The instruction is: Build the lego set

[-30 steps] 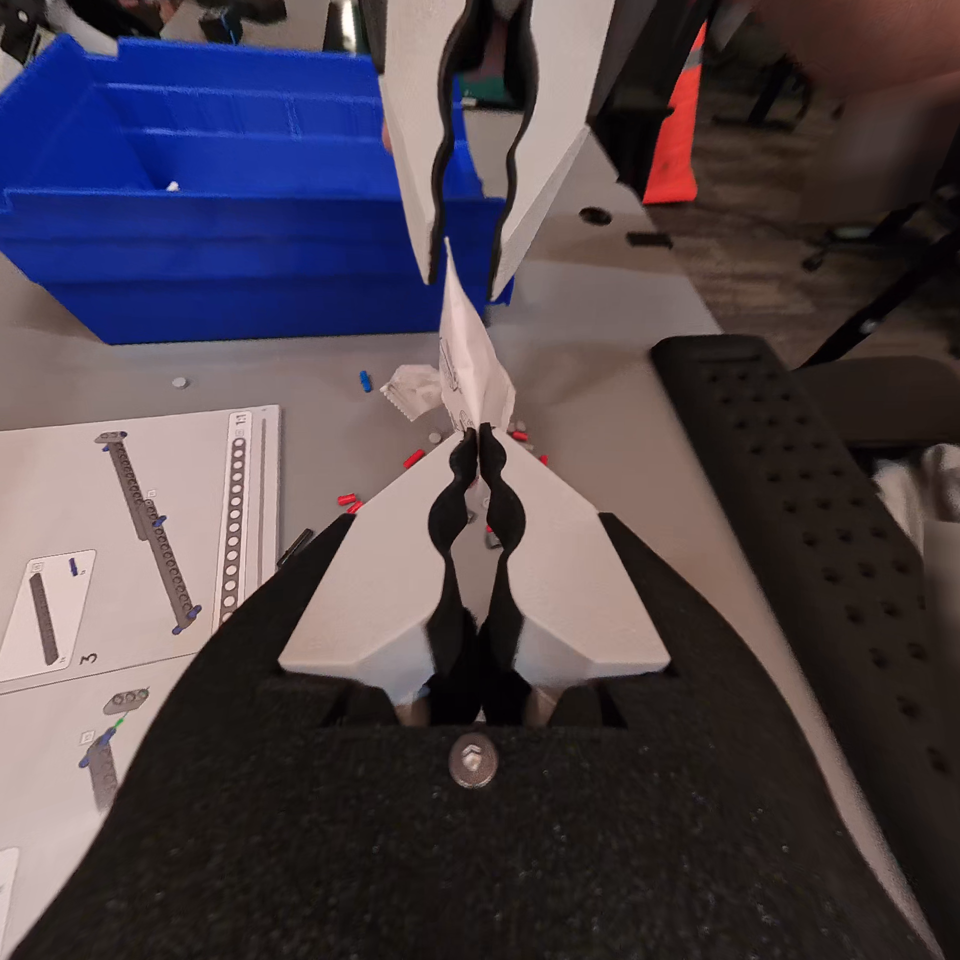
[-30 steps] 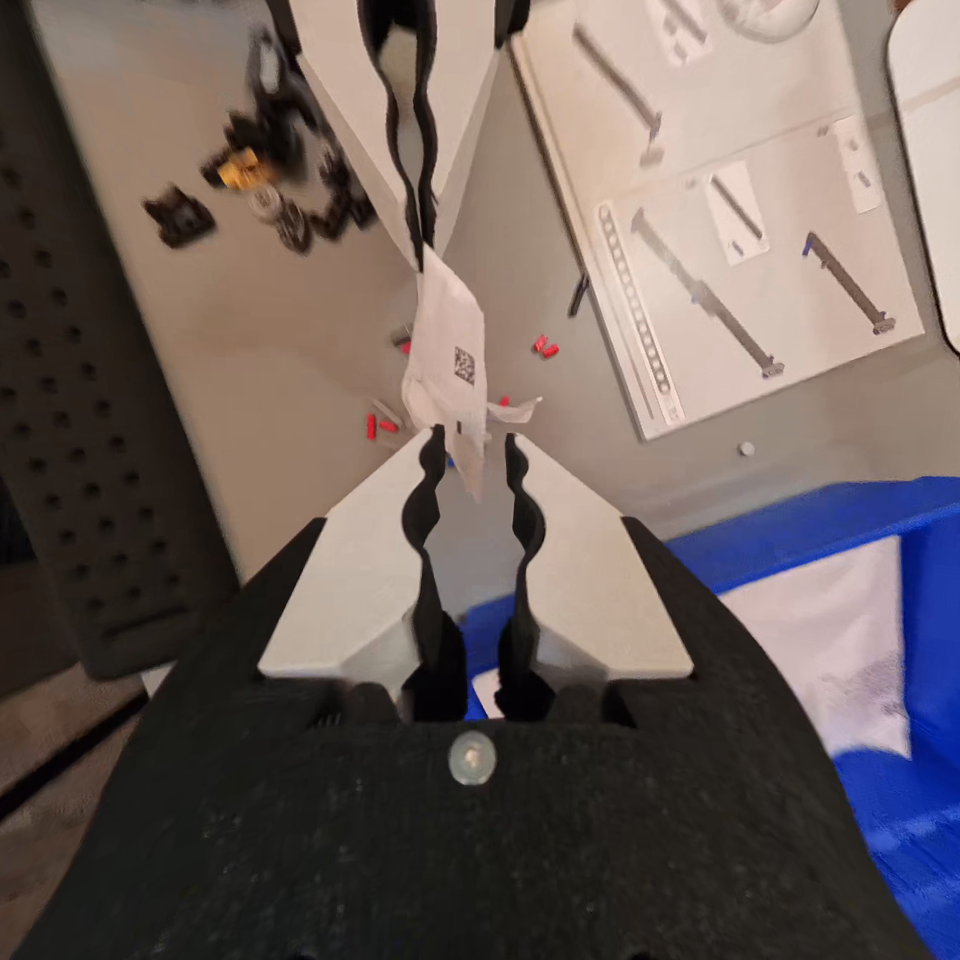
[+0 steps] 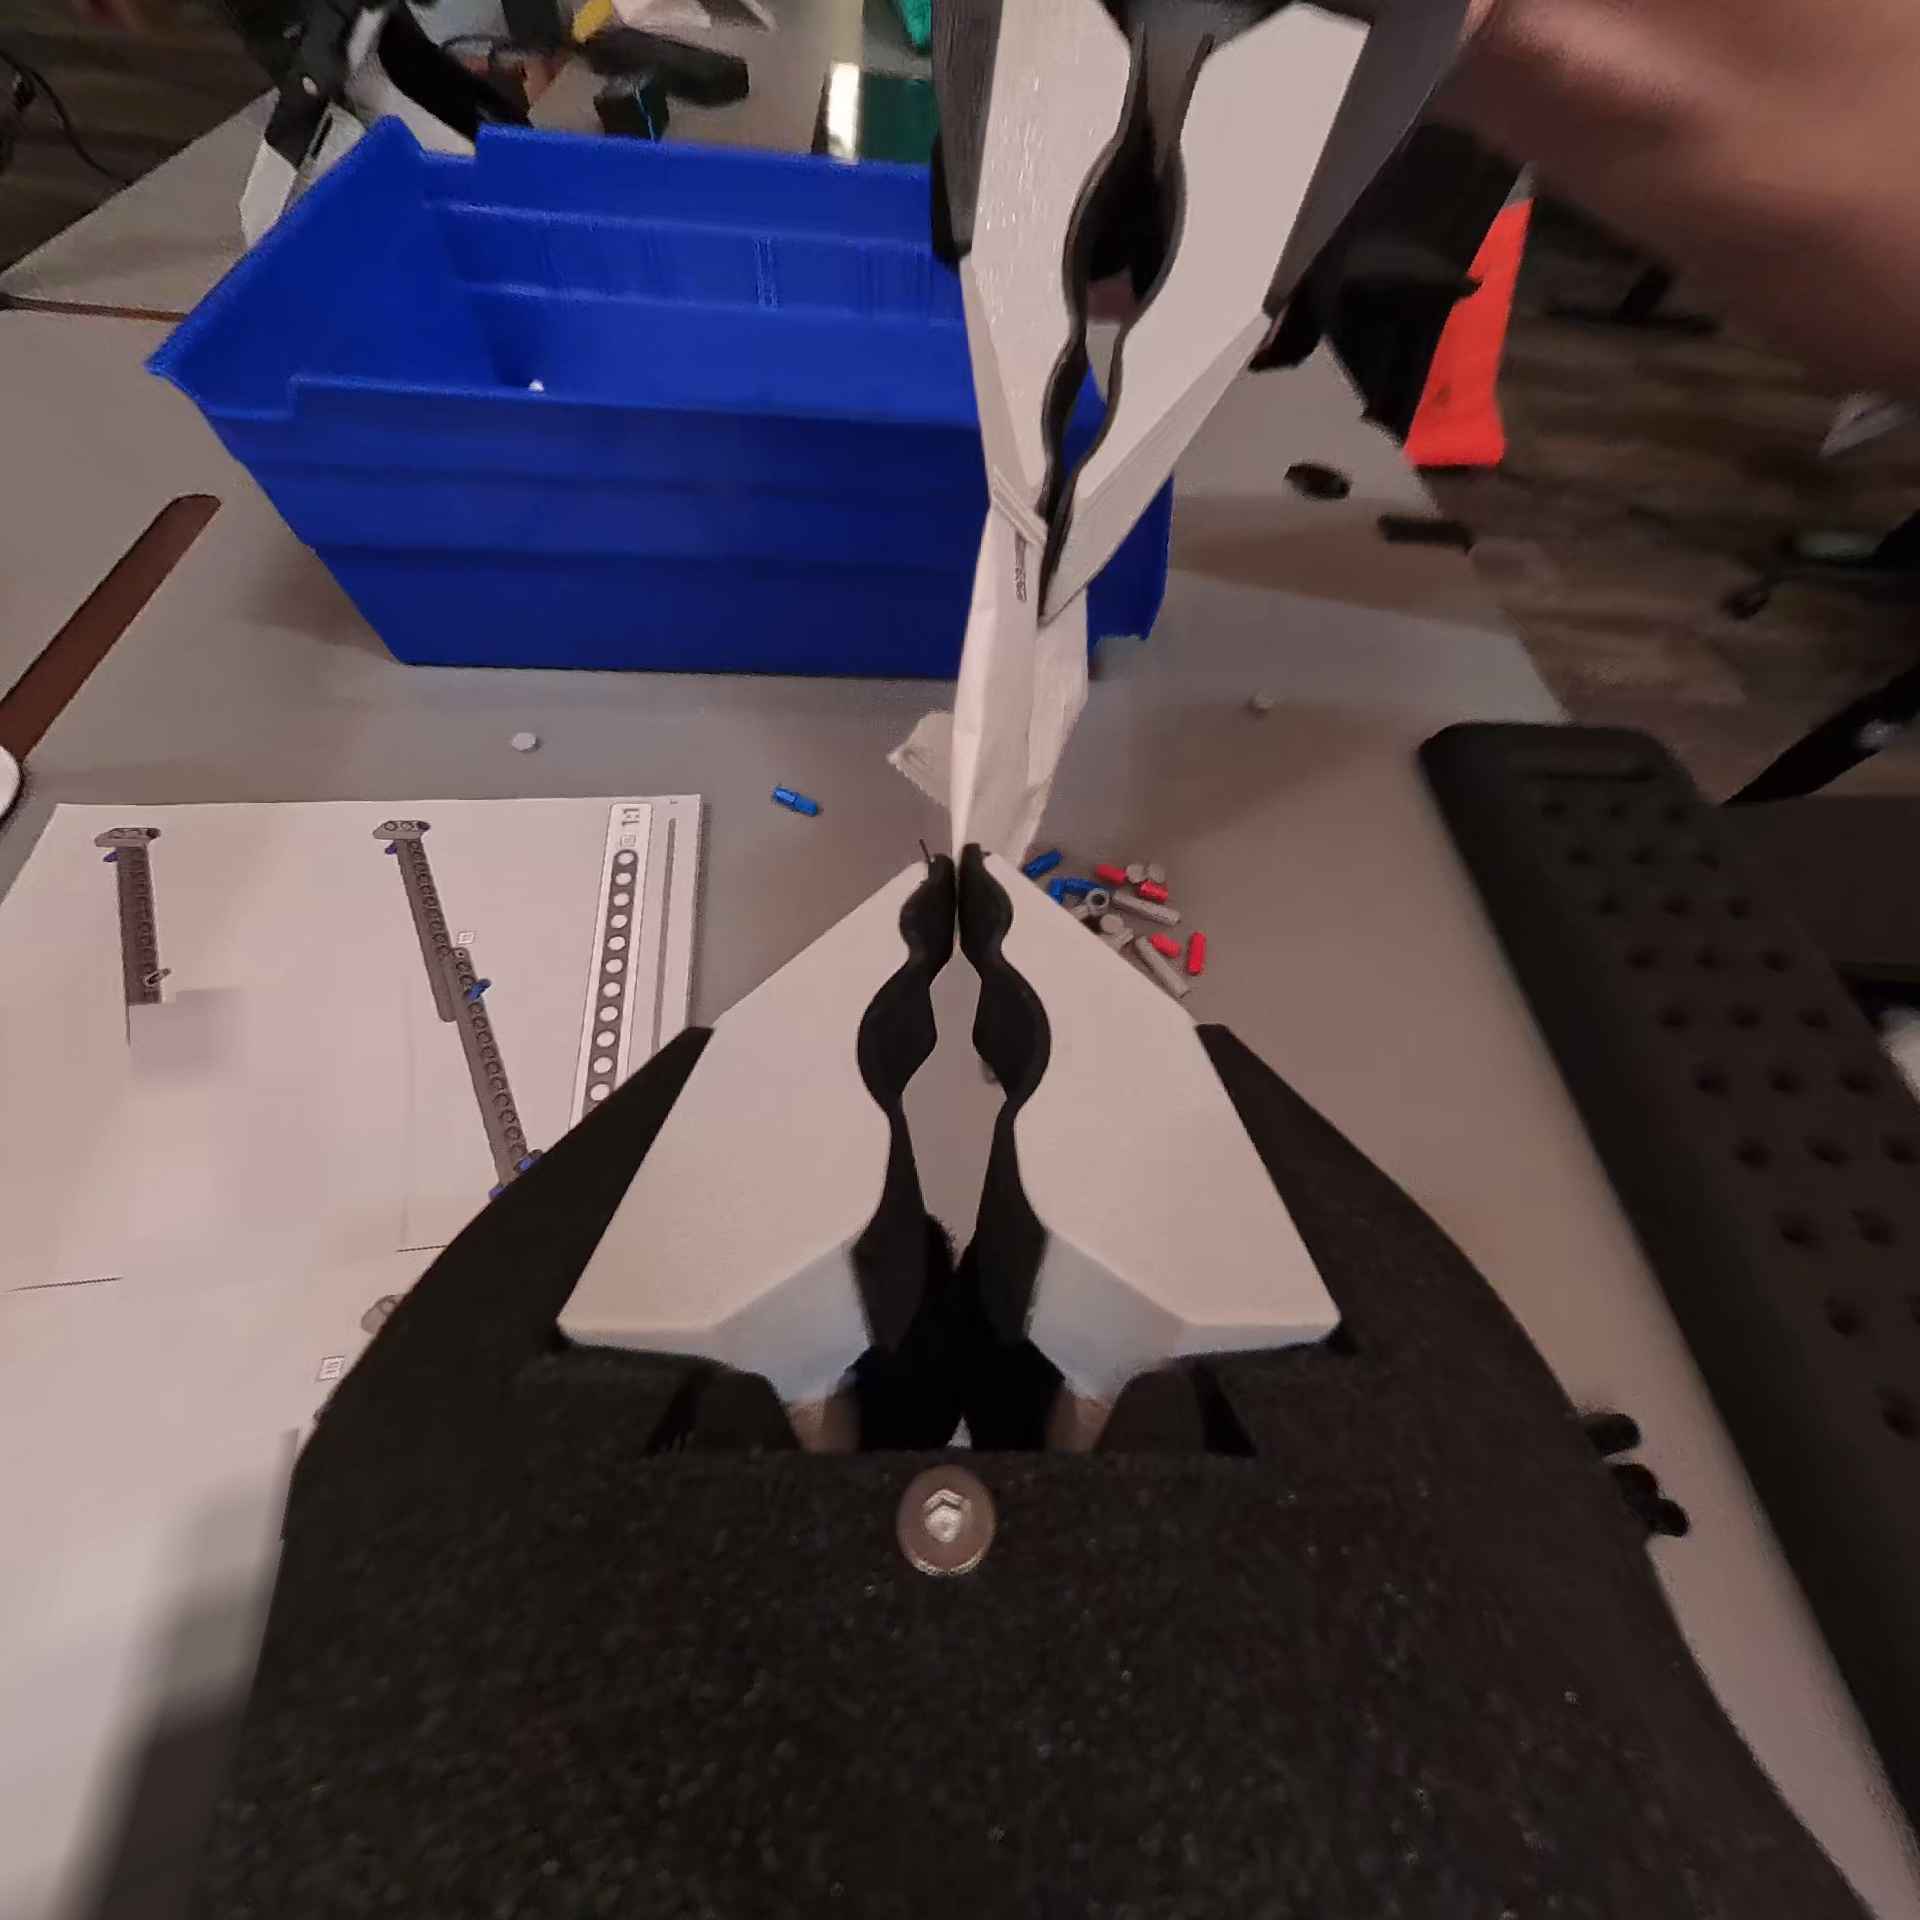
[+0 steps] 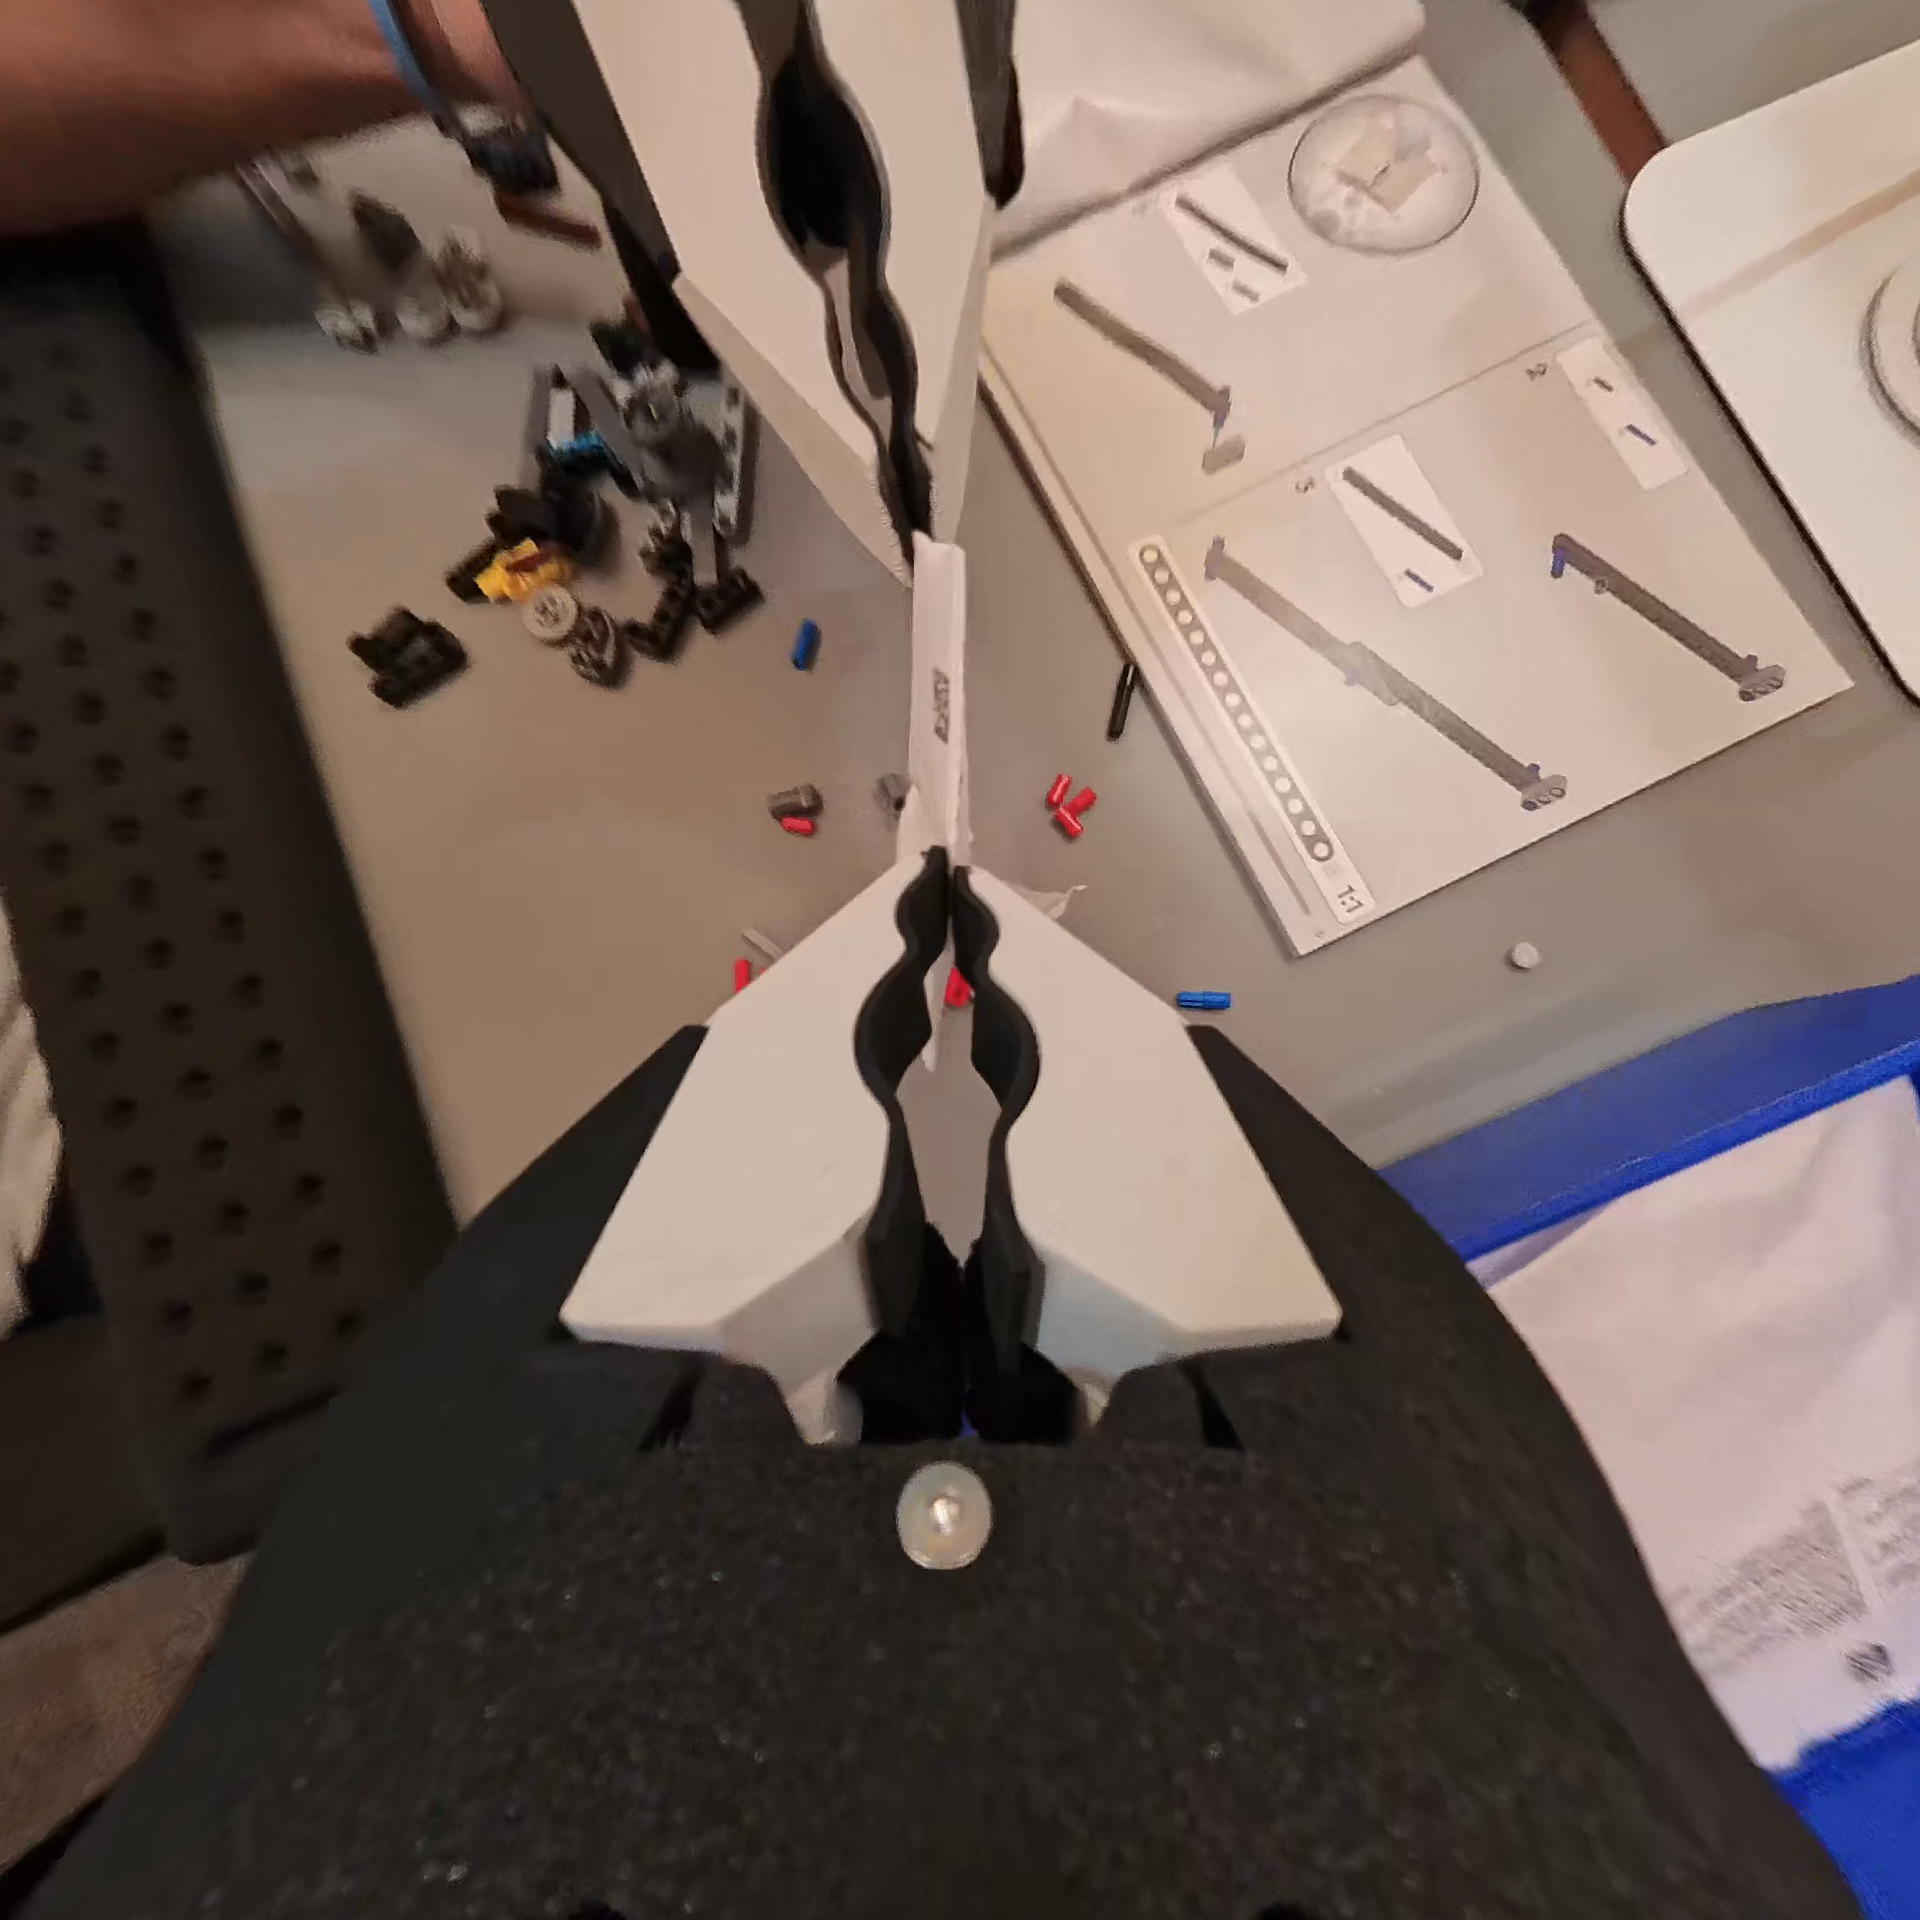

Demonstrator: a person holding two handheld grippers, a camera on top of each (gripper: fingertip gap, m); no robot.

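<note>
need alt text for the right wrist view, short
The right gripper and the left gripper opposite it, both with jaws shut, hold a white paper bag stretched between them above a grey table. Below lie small red and blue pins, a dark pile of parts, an instruction booklet and a blue bin.

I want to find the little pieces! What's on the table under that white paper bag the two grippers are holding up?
Under the white paper bag lie loose red, grey and blue pins on the table. The right gripper hides some of them.
</note>
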